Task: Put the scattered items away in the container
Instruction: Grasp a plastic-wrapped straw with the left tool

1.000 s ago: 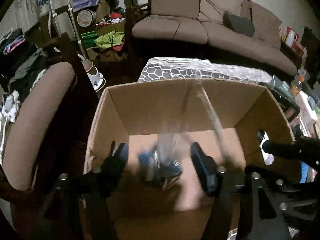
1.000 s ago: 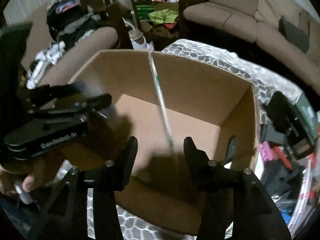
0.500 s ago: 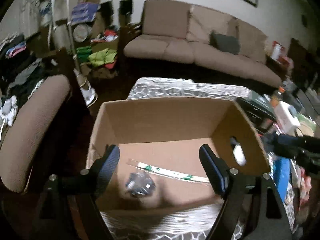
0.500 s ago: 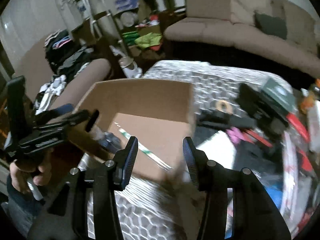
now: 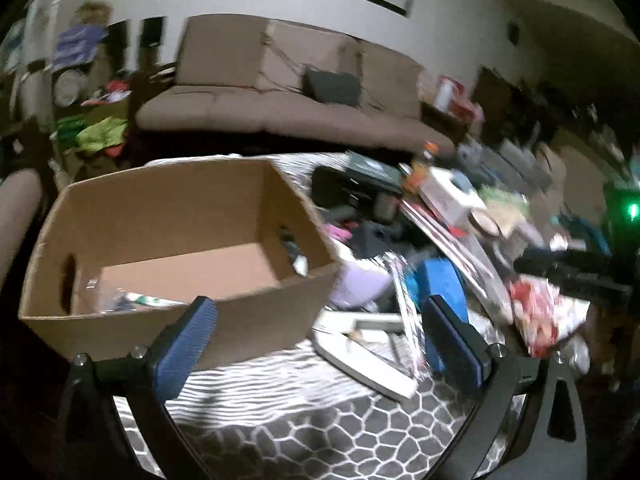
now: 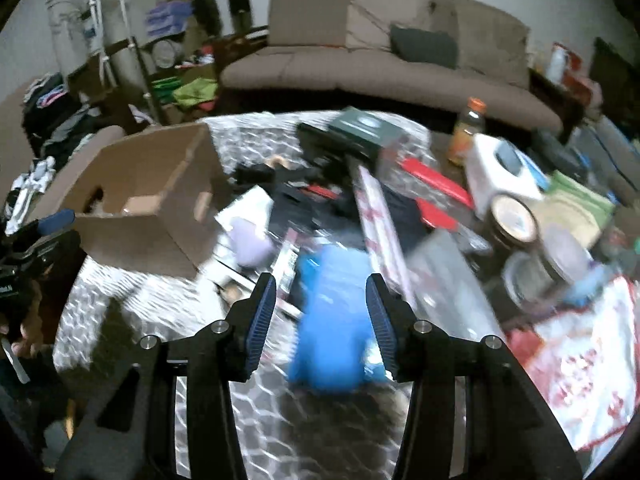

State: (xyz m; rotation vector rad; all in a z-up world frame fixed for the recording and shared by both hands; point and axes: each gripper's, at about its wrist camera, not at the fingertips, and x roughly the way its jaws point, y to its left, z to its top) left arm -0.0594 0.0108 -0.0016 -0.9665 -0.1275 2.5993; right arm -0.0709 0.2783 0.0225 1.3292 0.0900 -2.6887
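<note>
Cardboard box (image 5: 168, 216) beside cluttered blue pack (image 6: 332, 320)

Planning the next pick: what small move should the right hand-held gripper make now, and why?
Probably ease the right hand-held gripper forward and down onto the blue item. Its jaws are open and empty, and the blue item already lies framed between them on the patterned cloth, outside the cardboard box. The frame is blurred, so whether the fingers are touching it cannot be told.
</note>
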